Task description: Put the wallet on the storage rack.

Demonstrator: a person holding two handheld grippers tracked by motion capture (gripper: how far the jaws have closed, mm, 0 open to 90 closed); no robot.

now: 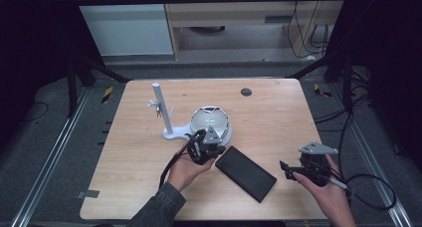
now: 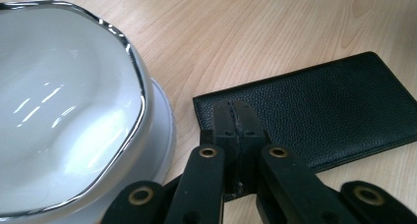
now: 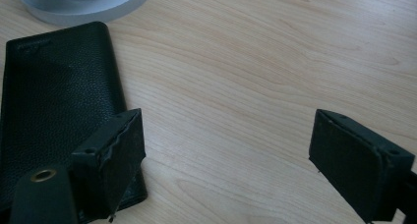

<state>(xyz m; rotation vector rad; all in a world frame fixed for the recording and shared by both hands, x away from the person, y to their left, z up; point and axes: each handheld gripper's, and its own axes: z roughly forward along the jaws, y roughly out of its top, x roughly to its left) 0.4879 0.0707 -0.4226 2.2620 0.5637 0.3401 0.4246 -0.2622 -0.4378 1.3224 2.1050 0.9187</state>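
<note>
Where the left gripper [image 2: 237,117] shows its jaws, in the left gripper view, they are pressed flat together with nothing between them, their tips lying over the near short end of a black wallet [image 2: 314,111]; whether they touch the leather cannot be told. Just to their left in that view stands a white bowl [image 2: 64,111] with a thin silver rim, seated on a white saucer-like base [image 2: 164,130] that comes close to the wallet's corner without touching it.

While those jaws are closed, the right gripper [image 3: 226,160] has its jaws spread wide apart and holds nothing; bare wood lies between them. One jaw hangs over the long edge of the wallet [image 3: 54,86], the other well out over the wood.

From the high view, the left gripper [image 1: 205,146] sits between the bowl [image 1: 210,121] and the upper end of the wallet [image 1: 246,173], which lies flat and slantwise near the middle of the worktop [image 1: 278,117]. The right gripper [image 1: 288,170] is just off the wallet's lower right end, held in the person's right hand [image 1: 326,192]. Beside the bowl, on its left, stands a white post with small pegs [image 1: 161,110] on a flat foot. A small dark disc [image 1: 246,92] lies near the far edge.
</note>
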